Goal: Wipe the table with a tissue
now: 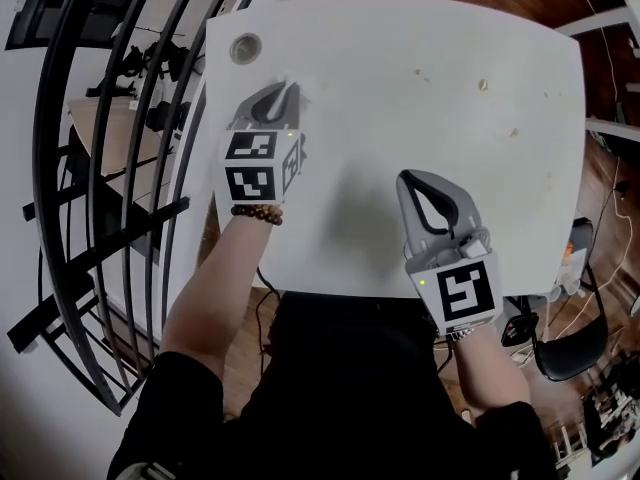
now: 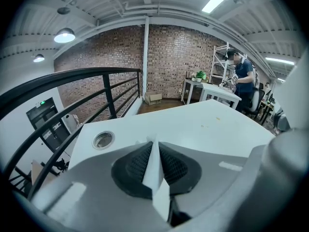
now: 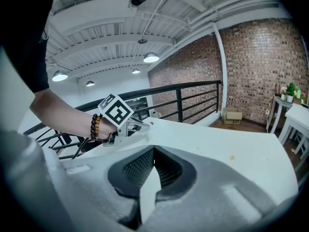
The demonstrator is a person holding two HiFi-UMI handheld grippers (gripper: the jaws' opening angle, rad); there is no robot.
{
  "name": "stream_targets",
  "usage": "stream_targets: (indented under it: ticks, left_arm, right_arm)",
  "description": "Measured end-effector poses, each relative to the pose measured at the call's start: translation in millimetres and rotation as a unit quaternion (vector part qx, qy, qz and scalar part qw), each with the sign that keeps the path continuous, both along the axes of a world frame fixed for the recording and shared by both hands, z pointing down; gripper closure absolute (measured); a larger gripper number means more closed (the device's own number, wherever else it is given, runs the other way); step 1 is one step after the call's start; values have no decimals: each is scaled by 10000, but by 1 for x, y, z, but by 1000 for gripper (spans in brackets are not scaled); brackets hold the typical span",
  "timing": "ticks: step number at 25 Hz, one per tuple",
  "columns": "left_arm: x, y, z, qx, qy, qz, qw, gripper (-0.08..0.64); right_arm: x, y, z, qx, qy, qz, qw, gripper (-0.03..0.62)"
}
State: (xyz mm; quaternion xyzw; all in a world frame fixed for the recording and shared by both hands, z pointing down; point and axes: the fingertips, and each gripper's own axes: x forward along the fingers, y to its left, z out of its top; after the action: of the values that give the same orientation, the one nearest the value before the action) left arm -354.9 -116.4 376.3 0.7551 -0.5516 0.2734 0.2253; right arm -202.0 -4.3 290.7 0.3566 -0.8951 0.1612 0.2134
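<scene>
In the head view, the left gripper (image 1: 284, 98) is seen closed on a tissue (image 1: 298, 93) at its tips, seemingly held low on the table (image 1: 400, 118) for wiping. In the left gripper view, its jaws are shown shut. In the right gripper view, the right gripper (image 3: 153, 150) is kept shut and empty, presumably idle.

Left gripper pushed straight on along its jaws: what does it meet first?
Nothing solid, as far as the view shows. The left gripper, shut on the tissue, points across bare table to its far edge. The round hole lies left of that line, the crumbs right.
</scene>
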Motion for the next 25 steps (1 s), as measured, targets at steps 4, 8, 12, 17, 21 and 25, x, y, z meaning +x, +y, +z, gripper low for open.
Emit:
stream_targets:
  ticks: [4, 8, 12, 17, 21, 25]
  left_arm:
    - [-2, -1, 9, -47, 31, 25, 10000, 535]
    - [1, -5, 17, -90, 65, 40, 9999, 535]
    - [4, -5, 24, -151, 92, 102, 9998, 535]
    - [9, -4, 29, -211, 110, 188, 9995, 535]
    - [13, -4, 31, -239, 135, 239, 9993, 535]
    - [20, -4, 33, -262, 156, 292, 9991, 535]
  right_arm:
    - [-3, 1, 3, -55, 16, 54, 10000, 600]
    - [-2, 0, 9, -124, 37, 94, 9999, 600]
    - [-4, -1, 13, -167, 59, 118, 9998, 600]
    - [-5, -1, 16, -200, 73, 145, 9997, 600]
    - [-7, -2, 18, -217, 59, 151, 9996, 600]
    - [-5, -1, 19, -239, 69, 175, 9995, 600]
